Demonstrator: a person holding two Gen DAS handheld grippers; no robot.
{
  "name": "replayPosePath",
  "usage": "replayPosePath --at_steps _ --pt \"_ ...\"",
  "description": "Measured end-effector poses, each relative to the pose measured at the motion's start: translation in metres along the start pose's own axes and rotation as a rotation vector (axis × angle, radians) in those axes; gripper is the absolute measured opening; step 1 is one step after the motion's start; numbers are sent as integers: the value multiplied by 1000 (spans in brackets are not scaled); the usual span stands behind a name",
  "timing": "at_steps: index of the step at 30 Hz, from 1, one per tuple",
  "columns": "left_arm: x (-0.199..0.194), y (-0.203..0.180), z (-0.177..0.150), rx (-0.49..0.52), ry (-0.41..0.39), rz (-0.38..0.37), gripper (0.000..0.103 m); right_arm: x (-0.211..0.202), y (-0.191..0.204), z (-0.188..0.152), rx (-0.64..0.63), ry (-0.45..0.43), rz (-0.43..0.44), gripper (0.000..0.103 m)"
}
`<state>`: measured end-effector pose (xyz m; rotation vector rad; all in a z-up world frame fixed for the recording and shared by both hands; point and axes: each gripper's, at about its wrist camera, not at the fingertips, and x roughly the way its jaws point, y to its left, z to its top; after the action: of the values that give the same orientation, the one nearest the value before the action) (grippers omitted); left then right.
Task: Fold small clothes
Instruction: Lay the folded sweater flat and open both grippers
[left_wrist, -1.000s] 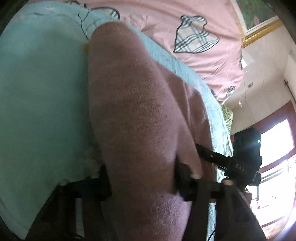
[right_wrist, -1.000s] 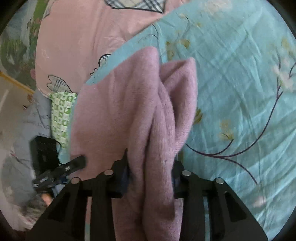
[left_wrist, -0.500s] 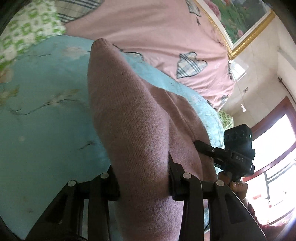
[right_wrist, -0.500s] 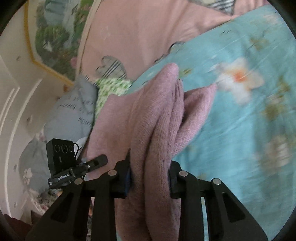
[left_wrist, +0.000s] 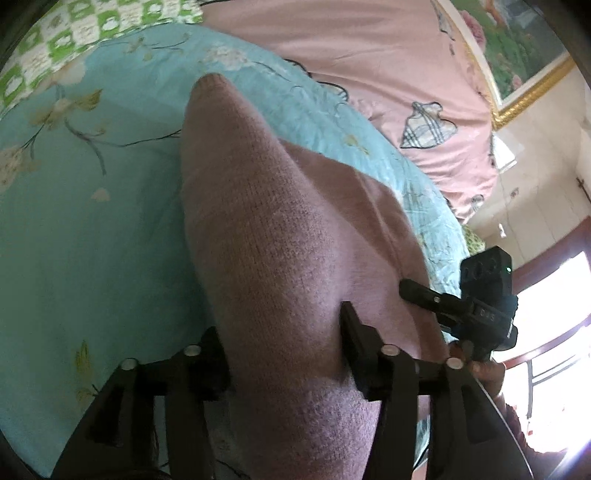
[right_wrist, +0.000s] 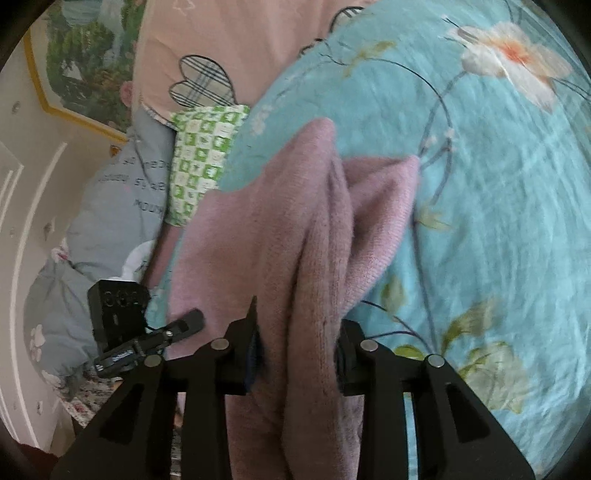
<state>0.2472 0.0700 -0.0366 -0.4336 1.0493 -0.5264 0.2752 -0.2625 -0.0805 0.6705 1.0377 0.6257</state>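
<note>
Left wrist view: I see one fuzzy pink knit garment (left_wrist: 280, 258), bunched between my left gripper (left_wrist: 284, 350) jaws, clamped; right gripper (right_wrist: 295, 354) likewise pinches its folded layers.

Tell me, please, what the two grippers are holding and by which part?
Both hold the pink knit garment: left gripper and right gripper each clamp a bunched edge.

The pink knit garment (left_wrist: 280, 258) is covering the left gripper's (left_wrist: 284, 354) fingertips and running off the bottom edge; below the garment, the teal bedsheet (left_wrist: 92, 229) is lying hidden.
</note>
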Motion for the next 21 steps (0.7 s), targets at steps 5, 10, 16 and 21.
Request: replayPosePath --at_steps 5,10,16,21 --pt "-19 -2 -16 -25 -44 85 67 -25 5 -3 -13 -55 -62 48" --pt "-55 -10 -49 0 -95 177 71 -73 24 -12 -93 -174 -118 48" --pt "-58 -15 -71 7 -81 236 72 -64 62 -34 -211 -109 -81 47" --pt "-55 -11 -63 5 -76 239 77 -41 44 -36 -162 -74 -154 47"
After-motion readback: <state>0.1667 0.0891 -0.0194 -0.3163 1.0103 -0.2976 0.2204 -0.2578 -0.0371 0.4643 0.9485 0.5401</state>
